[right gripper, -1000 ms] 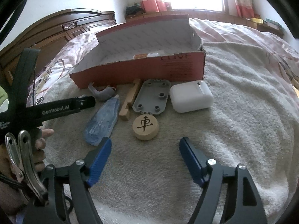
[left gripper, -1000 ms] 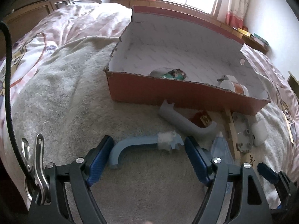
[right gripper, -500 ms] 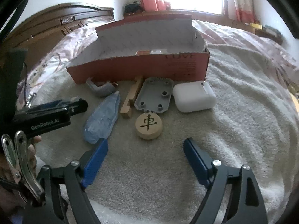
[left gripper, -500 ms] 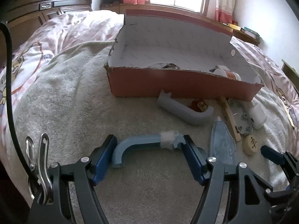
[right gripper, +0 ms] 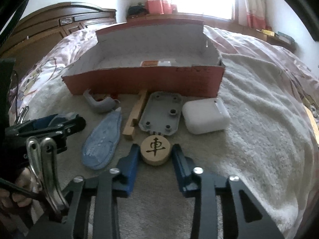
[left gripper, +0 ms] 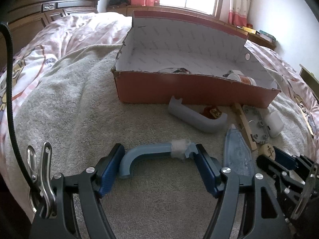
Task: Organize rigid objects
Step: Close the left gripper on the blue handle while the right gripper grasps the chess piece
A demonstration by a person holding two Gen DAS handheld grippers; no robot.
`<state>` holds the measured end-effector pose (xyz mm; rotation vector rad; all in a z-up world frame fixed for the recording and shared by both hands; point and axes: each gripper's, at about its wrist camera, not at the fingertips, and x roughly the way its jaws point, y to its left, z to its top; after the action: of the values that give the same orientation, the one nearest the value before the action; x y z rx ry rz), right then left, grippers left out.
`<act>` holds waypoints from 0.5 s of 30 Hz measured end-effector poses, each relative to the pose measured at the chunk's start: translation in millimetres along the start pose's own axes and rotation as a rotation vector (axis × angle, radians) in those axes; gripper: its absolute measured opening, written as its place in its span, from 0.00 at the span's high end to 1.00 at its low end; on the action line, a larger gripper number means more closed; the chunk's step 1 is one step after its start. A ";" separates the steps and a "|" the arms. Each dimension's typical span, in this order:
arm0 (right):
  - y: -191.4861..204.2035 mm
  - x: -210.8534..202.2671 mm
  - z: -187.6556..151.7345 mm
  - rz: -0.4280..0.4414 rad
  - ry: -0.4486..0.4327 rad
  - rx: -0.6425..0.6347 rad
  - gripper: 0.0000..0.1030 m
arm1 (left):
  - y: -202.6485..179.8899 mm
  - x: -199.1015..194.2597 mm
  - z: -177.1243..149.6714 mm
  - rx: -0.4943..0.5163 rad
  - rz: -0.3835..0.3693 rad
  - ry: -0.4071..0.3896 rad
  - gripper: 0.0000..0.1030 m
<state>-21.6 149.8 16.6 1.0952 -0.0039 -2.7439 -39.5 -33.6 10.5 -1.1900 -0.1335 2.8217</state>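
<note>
We saw the right gripper [right gripper: 155,155] low over the grey towel [right gripper: 259,139] on the bed; its jaws had just been closing, and its blue pads [right gripper: 132,159] lay against both sides of the round wooden chess piece [right gripper: 155,150], which still rested on the towel; the black character on it faced up. The left gripper [left gripper: 159,157] stood wide, its pads touching the two ends of the curved blue plastic part [left gripper: 147,153], which lay flat on the towel with a wad of white stuff at one end; whether they pressed or merely touched, we could not tell. Beyond the chess piece lay a grey plate with holes [right gripper: 161,115], a white case [right gripper: 205,117] just beside it, a wooden stick [right gripper: 135,115], a translucent blue flat piece [right gripper: 103,141] and a grey curved part [right gripper: 99,104]; behind them all stood the open red cardboard box [right gripper: 143,81], with a few things already inside.
</note>
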 end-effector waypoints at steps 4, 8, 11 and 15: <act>-1.7 -0.8 -2.4 0.009 -0.014 0.006 0.68 | -0.1 0.2 0.0 0.001 0.001 0.000 0.29; -4.8 0.1 -3.2 0.025 -0.022 0.015 0.68 | -1.4 0.8 0.1 0.010 0.012 0.000 0.29; -6.2 0.2 -3.2 0.033 -0.024 0.020 0.67 | -2.1 1.0 -0.2 0.011 0.013 -0.001 0.29; -6.8 0.7 -3.2 0.039 -0.024 0.024 0.67 | -1.8 0.9 -0.6 0.012 0.014 -0.002 0.29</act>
<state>-21.0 156.5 13.3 1.0570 -0.0611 -2.7286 -39.6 -31.7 9.7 -1.1910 -0.1091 2.8320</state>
